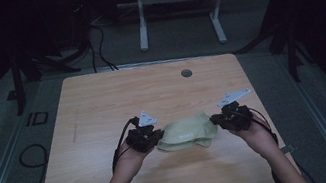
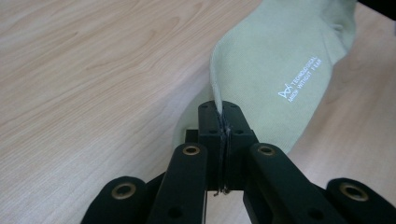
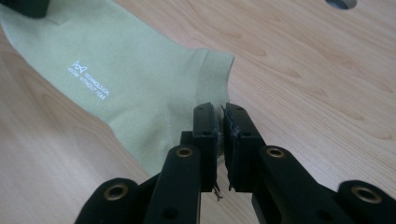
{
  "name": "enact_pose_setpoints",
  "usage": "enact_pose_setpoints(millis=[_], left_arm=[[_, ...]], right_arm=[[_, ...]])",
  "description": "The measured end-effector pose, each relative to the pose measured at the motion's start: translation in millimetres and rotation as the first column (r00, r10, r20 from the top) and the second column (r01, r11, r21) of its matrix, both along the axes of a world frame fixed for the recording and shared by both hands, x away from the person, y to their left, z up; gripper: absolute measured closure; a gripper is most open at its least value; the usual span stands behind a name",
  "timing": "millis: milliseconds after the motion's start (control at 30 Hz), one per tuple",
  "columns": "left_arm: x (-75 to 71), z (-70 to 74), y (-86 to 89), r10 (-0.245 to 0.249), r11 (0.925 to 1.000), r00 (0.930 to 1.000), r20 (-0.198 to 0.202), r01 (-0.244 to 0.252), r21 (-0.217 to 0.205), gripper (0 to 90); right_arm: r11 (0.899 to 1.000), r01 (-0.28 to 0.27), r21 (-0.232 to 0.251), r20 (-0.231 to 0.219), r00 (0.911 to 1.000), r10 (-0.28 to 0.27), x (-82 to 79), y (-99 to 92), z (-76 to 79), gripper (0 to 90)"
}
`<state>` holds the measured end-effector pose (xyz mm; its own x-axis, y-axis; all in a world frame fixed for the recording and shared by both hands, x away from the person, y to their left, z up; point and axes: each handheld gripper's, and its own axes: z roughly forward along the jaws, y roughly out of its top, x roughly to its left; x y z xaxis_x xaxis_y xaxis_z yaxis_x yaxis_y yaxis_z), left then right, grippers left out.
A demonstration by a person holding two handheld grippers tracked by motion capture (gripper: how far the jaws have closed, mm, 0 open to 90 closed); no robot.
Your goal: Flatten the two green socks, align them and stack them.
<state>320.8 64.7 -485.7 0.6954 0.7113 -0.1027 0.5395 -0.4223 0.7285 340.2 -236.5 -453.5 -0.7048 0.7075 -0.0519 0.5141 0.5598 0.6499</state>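
Note:
A pale green sock (image 1: 186,132) with small white lettering is stretched between my two grippers, just above the wooden table (image 1: 102,102). My left gripper (image 1: 157,136) is shut on the sock's left edge; in the left gripper view the sock (image 2: 280,70) runs away from the clamped jaws of that gripper (image 2: 223,112). My right gripper (image 1: 215,120) is shut on the sock's other end. In the right gripper view the sock (image 3: 126,84) has a ribbed cuff (image 3: 212,74), and the fabric is pinched in my right gripper (image 3: 219,114) near that cuff.
A round cable hole (image 1: 186,73) lies in the table near its far edge. Behind the table stands a white frame leg (image 1: 141,24) on the grey floor, with cables (image 1: 97,47) beside it. The surroundings are dark.

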Motion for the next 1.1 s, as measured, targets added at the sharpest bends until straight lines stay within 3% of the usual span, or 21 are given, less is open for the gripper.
enact_pose_setpoints(millis=[700, 1100], left_arm=[[12.8, -48.2, -3.3, 0.019, 0.999, 0.9954, -0.094, -0.015, 0.043, 88.2], [20.5, -66.0, -4.4, 0.038, 0.9965, 0.9932, -0.11, -0.03, 0.078, 87.9]], right_arm=[[0.998, 0.015, -0.062, -0.11, 0.9937, -0.022, 21.0, 6.6, -51.5, 83.6], [0.996, 0.027, -0.086, -0.146, 0.9885, -0.039, 26.7, 7.9, -76.4, 83.2]])
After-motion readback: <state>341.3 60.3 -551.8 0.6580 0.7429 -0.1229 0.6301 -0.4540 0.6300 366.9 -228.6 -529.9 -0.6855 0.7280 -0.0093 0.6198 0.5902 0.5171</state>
